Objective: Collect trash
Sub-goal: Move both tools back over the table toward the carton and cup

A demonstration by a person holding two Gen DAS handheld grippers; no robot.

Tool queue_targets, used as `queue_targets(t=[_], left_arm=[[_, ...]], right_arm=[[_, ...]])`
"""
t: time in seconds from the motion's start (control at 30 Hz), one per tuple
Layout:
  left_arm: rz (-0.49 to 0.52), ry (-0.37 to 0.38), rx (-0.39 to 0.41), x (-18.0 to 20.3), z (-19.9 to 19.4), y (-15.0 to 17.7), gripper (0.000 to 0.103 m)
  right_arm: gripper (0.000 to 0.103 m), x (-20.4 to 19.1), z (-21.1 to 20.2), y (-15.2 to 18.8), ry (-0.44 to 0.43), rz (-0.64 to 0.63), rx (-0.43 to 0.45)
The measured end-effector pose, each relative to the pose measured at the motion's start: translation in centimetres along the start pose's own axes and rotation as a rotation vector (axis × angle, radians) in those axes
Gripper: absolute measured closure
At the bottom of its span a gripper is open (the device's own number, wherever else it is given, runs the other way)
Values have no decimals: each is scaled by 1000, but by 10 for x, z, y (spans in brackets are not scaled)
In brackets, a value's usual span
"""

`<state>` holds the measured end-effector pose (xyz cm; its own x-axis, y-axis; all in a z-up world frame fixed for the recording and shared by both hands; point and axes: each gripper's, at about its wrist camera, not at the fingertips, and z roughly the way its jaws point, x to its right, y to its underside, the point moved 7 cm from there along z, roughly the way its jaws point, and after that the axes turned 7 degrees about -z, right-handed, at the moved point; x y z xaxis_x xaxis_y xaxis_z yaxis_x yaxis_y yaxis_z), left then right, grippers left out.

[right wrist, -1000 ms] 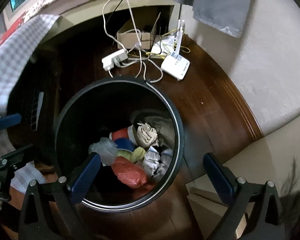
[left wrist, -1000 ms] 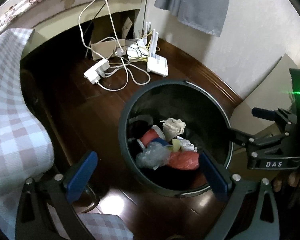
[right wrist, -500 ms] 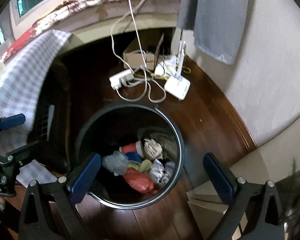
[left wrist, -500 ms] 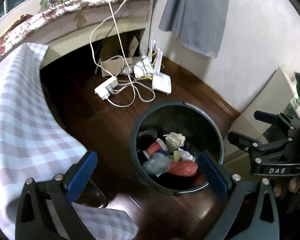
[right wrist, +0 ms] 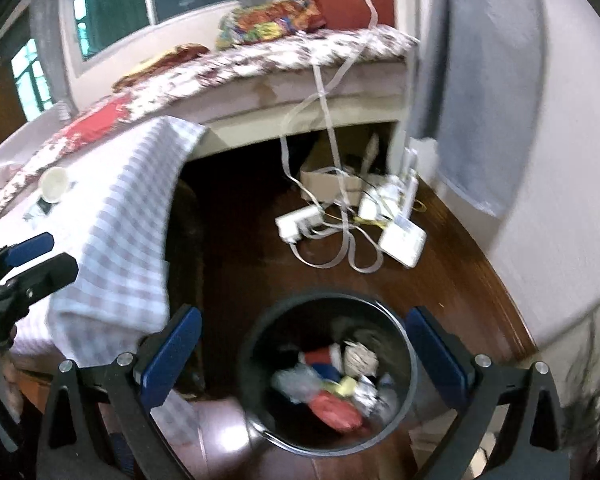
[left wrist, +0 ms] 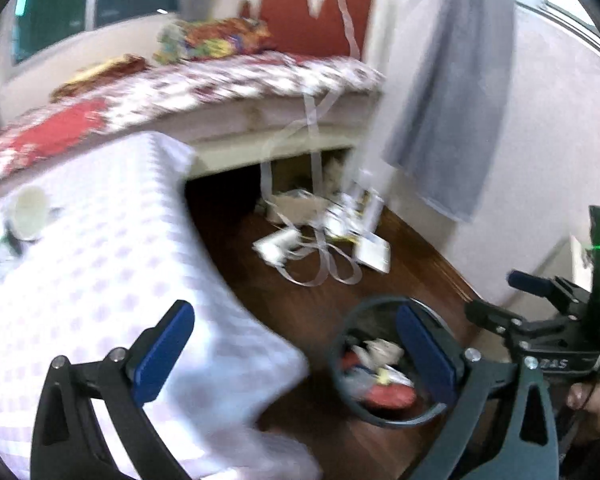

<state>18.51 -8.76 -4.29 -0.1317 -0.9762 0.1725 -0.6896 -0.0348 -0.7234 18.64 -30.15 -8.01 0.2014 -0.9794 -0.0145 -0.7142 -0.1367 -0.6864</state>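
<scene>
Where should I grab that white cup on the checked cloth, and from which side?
Judging from the right wrist view, take the white cup by its rim, one finger inside and one outside, coming from above: its open mouth faces up and it looks upright on the checked cloth. The left gripper is nearer and open. Blur hides any handle.

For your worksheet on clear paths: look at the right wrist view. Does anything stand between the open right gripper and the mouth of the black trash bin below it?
Nothing visible does. The right gripper is open and empty, above the black trash bin, whose mouth is uncovered, with trash showing inside. The checked cloth hangs off to the side, not over the rim.
</scene>
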Motion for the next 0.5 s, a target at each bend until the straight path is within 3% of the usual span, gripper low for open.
queue_targets(t=[0.13,0.43,0.5], left_arm=[[-76,-118,53,-57,-11,-10,1],[-295,-325,123,-201,-37,-14,1],[-325,-357,125,-224,-38,-14,2]], right_arm=[[0,-41,5,-27,-13,-68,16],[0,-154,44,-96,-167,-213,74],[5,-185,57,-110,-205,-254,76]])
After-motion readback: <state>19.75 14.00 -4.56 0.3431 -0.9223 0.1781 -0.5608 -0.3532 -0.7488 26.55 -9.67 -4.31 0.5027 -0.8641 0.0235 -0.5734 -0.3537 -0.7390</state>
